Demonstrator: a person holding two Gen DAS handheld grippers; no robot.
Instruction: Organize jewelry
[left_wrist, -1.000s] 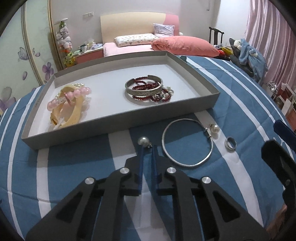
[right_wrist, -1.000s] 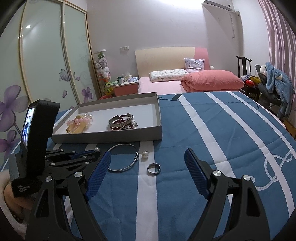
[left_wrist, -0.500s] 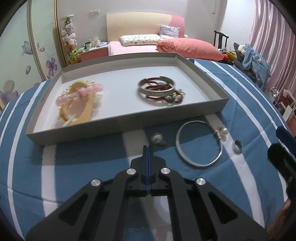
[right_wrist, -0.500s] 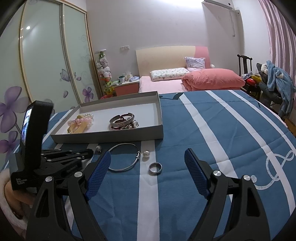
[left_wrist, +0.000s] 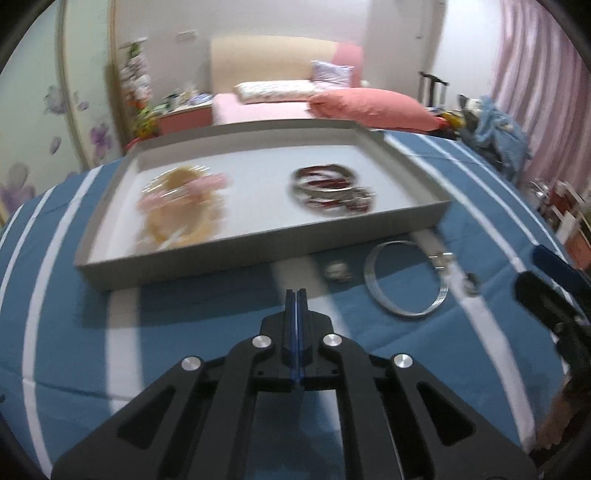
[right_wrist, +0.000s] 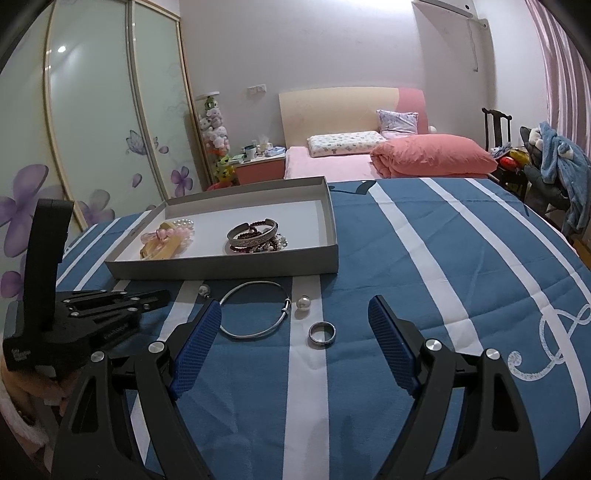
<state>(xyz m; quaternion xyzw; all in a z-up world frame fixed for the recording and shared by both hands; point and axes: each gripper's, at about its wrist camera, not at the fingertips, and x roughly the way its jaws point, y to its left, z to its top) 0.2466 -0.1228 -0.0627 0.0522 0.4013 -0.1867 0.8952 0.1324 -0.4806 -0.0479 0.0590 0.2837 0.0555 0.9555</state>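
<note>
Right wrist view is sharp, left wrist view smeared
Left gripper (left_wrist: 296, 295) clenched empty; right gripper (right_wrist: 295, 332) released. Only the right view resolves the ring (right_wrist: 322, 334) and both pearl earrings (right_wrist: 303, 302).

We saw a blue-and-white striped bedspread (right_wrist: 461, 258) carrying a grey tray (right_wrist: 229, 267), and beside the tray a silver bangle (right_wrist: 255, 310), two pearls (right_wrist: 303, 302), and a ring (right_wrist: 322, 333).

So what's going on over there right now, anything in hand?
Nothing is held. The left gripper is shut and empty, near a pearl earring lying on the bedspread. The right gripper hangs open above the dark ring. The silver bangle and a second pearl earring also lie outside the tray, which already holds bracelets.
</note>
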